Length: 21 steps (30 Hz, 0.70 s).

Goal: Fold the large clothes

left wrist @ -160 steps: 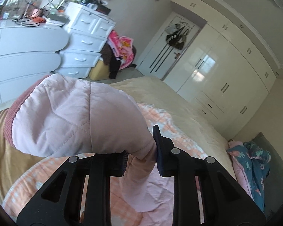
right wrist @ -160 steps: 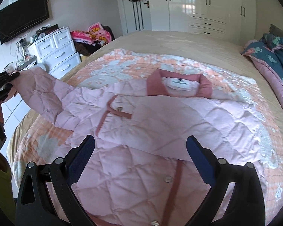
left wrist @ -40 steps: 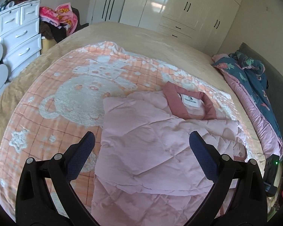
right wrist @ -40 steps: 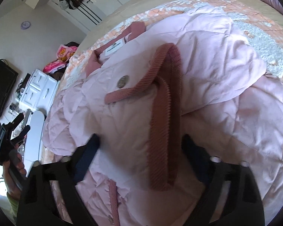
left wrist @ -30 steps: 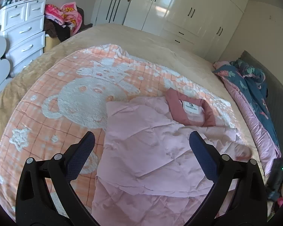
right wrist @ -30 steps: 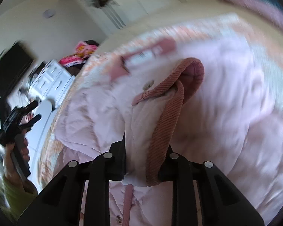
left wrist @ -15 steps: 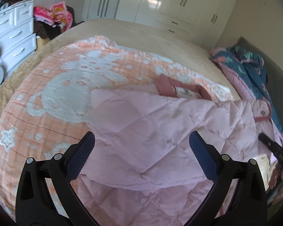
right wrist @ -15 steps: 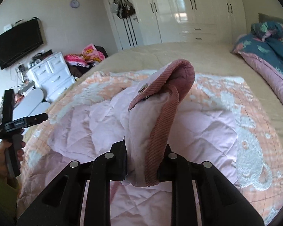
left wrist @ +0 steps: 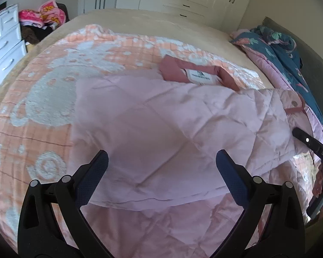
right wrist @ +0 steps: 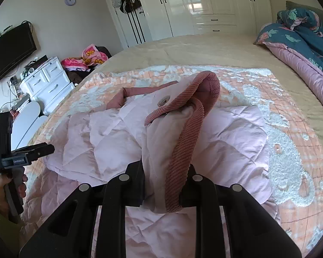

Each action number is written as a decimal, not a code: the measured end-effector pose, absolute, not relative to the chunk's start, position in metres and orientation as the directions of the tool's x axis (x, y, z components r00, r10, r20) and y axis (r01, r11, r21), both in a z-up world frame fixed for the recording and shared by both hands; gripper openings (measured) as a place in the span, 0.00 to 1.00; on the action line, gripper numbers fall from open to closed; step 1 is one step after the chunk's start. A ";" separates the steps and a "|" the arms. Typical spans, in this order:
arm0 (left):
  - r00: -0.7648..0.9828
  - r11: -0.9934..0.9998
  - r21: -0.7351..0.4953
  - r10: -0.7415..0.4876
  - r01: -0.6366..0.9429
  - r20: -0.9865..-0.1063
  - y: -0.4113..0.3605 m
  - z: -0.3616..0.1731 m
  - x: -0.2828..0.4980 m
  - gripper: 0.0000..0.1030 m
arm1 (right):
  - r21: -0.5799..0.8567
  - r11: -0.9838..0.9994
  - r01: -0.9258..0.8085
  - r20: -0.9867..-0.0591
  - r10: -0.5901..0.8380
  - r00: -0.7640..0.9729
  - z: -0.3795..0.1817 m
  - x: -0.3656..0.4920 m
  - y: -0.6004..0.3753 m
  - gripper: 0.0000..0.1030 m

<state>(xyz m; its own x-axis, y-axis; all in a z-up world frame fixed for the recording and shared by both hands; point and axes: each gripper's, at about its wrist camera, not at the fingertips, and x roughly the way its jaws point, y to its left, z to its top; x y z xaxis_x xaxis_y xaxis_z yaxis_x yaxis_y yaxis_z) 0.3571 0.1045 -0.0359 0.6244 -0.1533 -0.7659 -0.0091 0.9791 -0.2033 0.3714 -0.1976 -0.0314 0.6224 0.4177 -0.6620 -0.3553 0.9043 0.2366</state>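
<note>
Left gripper [left wrist: 161, 167]: jaws wide, nothing between them, poised over the folded-in side of the pale pink quilted jacket [left wrist: 161, 116]

Jacket lies on the peach-and-white patterned blanket [left wrist: 43, 99], collar away from the hands, long axis running toward them

Right gripper [right wrist: 163, 185]: jaws narrow, clamped on the sleeve's dusty-rose ribbed cuff [right wrist: 187, 133], held up off the jacket body. Sleeve hangs on the right; judged next: carry it leftward across the body. Right hand nearer

Beige bedspread [right wrist: 204, 49] beneath; white wardrobe [right wrist: 215, 4] behind; white drawer chest [right wrist: 47, 81] at left
</note>
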 end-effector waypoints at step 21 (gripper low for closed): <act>0.574 0.979 -0.205 -0.165 -0.005 -0.802 0.095 -0.070 0.366 0.91 | 0.181 0.954 -0.241 -0.721 0.295 0.627 -0.042 0.379 -0.210 0.49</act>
<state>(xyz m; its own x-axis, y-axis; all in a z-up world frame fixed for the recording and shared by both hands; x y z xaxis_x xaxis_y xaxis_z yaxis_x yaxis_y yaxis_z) 0.3657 0.0954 -0.0705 0.5744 -0.1649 -0.8018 -0.0053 0.9787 -0.2051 0.3790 -0.2098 -0.0421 0.6270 0.2953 -0.7209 -0.2409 0.9535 0.1811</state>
